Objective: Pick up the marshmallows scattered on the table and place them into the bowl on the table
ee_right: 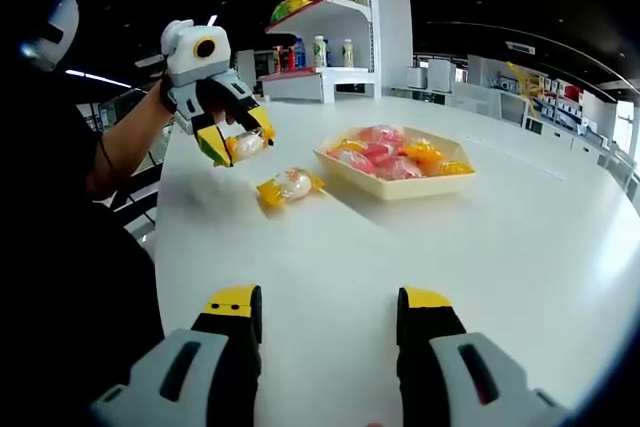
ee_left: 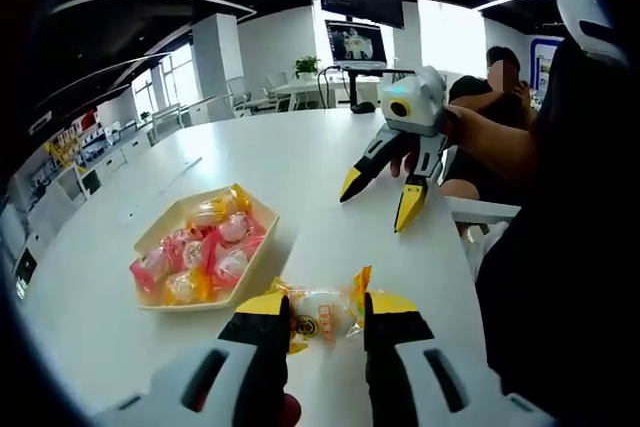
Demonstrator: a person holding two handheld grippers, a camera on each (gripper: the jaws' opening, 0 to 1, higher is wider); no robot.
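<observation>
A wrapped marshmallow (ee_left: 322, 317) with yellow twisted ends sits between the yellow tips of my left gripper (ee_left: 325, 307), which is shut on it. In the right gripper view the left gripper (ee_right: 240, 145) hangs above the table's left side with that marshmallow (ee_right: 246, 145) in its tips. A second marshmallow (ee_right: 288, 187) lies on the white table between it and the bowl (ee_right: 400, 189). The beige bowl (ee_left: 258, 259) holds several pink and yellow wrapped marshmallows. My right gripper (ee_right: 330, 302) stands open over bare table, and it hovers open beyond the bowl (ee_left: 378, 207) in the left gripper view.
The long white table (ee_right: 520, 277) has its edge close on the person's side. A person's dark sleeve (ee_left: 560, 247) fills the right of the left gripper view. Shelves with goods (ee_right: 330, 37) stand past the table's far end.
</observation>
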